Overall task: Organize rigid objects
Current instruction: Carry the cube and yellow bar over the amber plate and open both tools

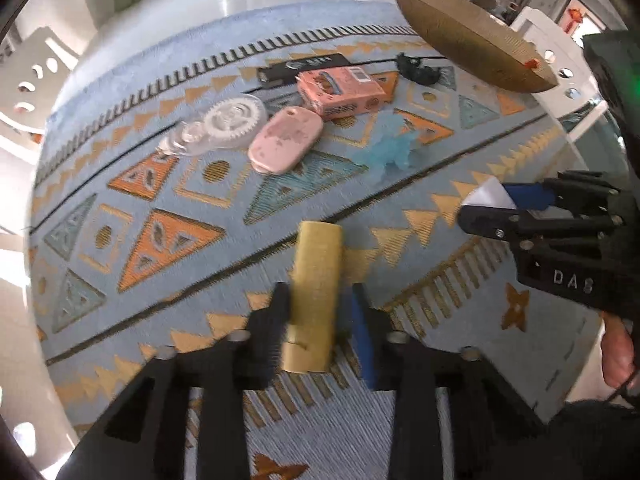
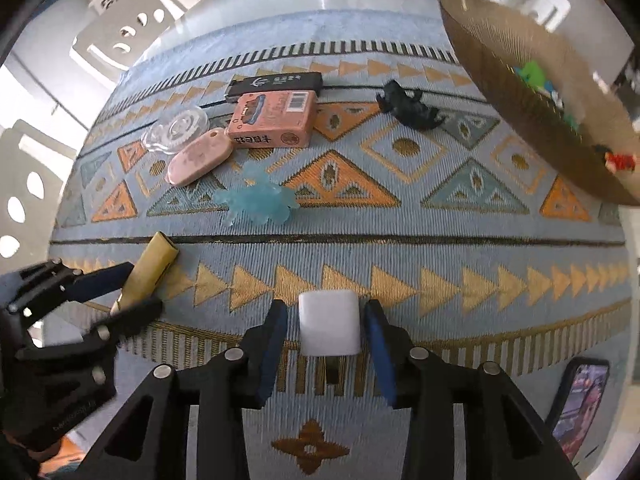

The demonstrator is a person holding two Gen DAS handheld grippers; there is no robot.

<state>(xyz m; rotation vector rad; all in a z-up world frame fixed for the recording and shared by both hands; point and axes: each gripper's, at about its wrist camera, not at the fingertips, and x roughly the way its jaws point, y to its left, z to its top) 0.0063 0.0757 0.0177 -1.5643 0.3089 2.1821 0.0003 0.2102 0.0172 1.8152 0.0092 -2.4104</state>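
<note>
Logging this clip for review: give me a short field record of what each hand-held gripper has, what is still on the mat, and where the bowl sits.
left hand-held gripper: shut on yellow tube
right hand-held gripper: shut on white block
surface: patterned blue mat
still on mat: pink box, black stick, pink oval tag, clear gear disc, blue translucent figure, dark figure
bowl: brown, far right, small coloured items inside
also: phone at right edge

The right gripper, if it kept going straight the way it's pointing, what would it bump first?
Probably the patterned mat. The right gripper, shut on a white block, points steeply down with nothing else visibly ahead, though depth is hard to judge.
</note>
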